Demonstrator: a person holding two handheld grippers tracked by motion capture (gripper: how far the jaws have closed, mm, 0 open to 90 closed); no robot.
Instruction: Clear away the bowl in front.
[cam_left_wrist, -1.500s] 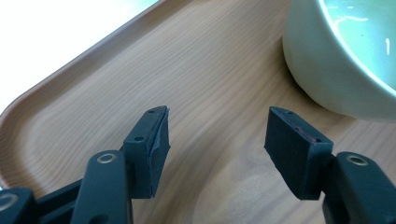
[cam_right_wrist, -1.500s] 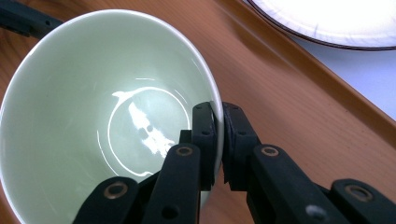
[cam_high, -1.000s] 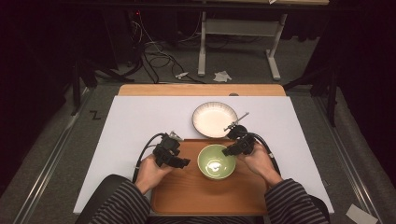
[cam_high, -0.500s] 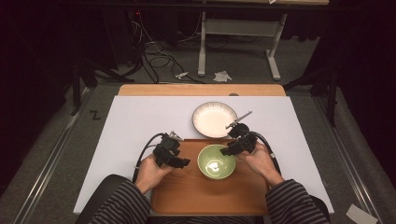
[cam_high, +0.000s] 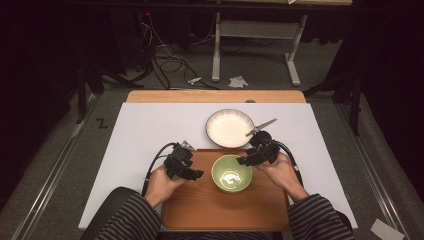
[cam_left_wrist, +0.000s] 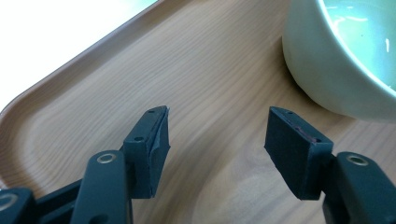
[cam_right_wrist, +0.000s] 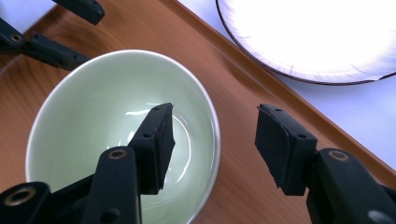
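Green and glossy, the bowl (cam_high: 231, 173) sits on the wooden tray (cam_high: 210, 212) at centre, toward the tray's upper edge, with bare wood open below it and to its left. In the right gripper view, the right gripper (cam_right_wrist: 212, 135) straddles the bowl's rim: one jaw hangs over the inside, the other outside above the tray, neither pad pressing. Those jaws have just been opening and stand wide. At the bowl's left in the high view, the left gripper (cam_high: 192, 172) hovers over the tray; in its own view its jaws are spread with only wood between them, the bowl at upper right just beyond. A white plate (cam_high: 230, 128) lies above the tray's upper edge on the white tabletop (cam_high: 150, 125), close to the bowl.
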